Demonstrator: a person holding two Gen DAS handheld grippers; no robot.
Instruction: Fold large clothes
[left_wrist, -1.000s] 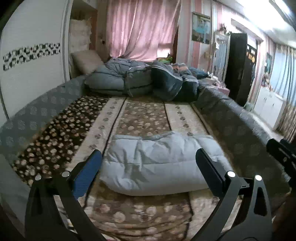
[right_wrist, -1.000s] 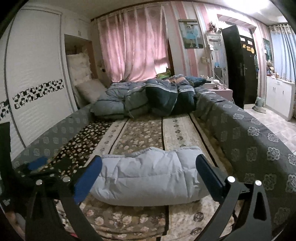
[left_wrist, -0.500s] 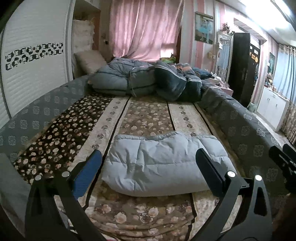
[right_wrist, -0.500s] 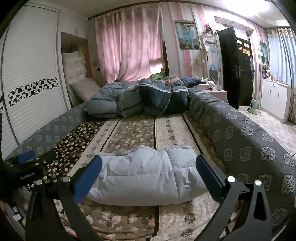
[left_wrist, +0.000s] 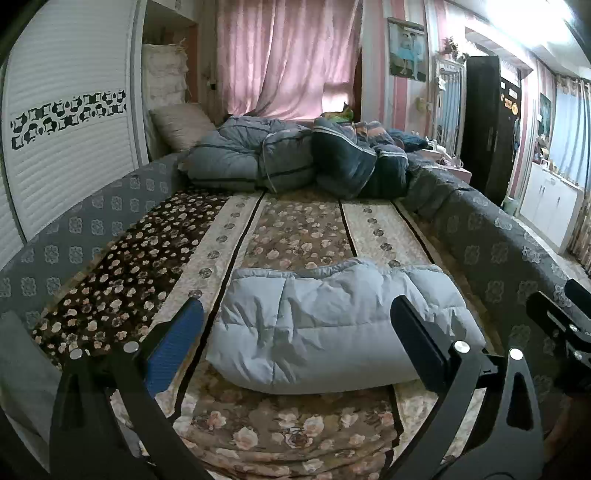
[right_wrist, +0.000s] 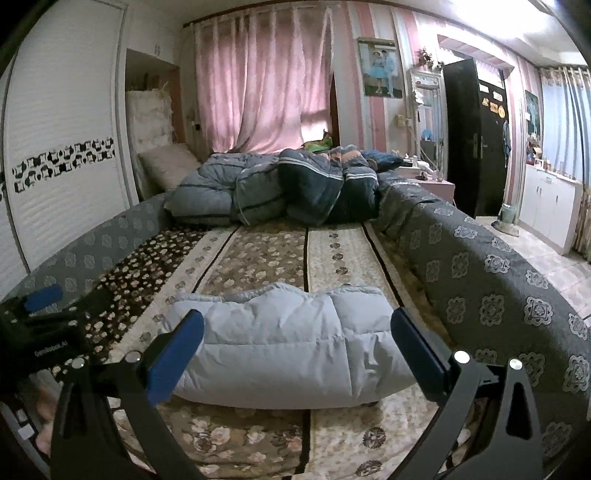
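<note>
The pale blue padded jacket (left_wrist: 332, 325) lies folded in a bundle on the floral bedspread (left_wrist: 295, 229), at twelve o'clock from both tongs, its long axis running nine to three. The left gripper (left_wrist: 295, 343) and the right gripper (right_wrist: 295, 343) are both spread wide, empty, clear of the cloth. Neither hand appears clearly nearer. Judgement: folding appears largely complete.

The bed (left_wrist: 303, 236) carried a folded pale-blue padded coat (left_wrist: 332, 325) near, and heaped grey quilts (left_wrist: 280, 162) far.
</note>
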